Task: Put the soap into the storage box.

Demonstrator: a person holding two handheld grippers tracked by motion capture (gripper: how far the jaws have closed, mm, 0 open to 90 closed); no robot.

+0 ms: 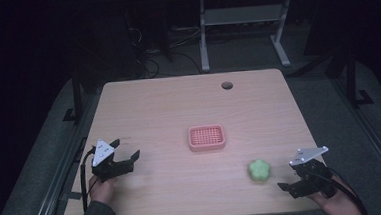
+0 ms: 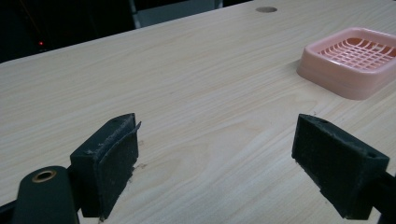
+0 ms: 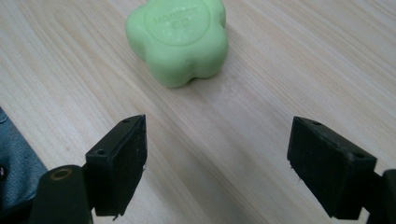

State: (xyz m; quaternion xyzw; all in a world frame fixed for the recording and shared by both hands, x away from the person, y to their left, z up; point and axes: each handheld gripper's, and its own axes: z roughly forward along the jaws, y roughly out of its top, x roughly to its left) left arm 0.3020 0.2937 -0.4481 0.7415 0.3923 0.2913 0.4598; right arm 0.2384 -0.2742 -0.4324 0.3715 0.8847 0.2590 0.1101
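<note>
A green flower-shaped soap [image 1: 258,170] lies on the table near the front right; up close it shows as the soap [image 3: 180,39] with raised lettering on top. My right gripper [image 1: 291,178] stands open just right of it, jaws wide apart and pointing at it, a short gap away [image 3: 217,163]. A pink slotted soap dish [image 1: 207,138] rests at the table's middle, and the dish [image 2: 352,60] sits off to the right ahead of my left gripper [image 2: 217,170]. That left gripper [image 1: 126,149] is open near the front left, nothing between its jaws.
The wooden table [image 1: 168,109] has a round cable hole [image 1: 226,85] near its far edge. Beyond it are desk legs and cables on a dark floor. A person's hands hold both grippers at the front edge.
</note>
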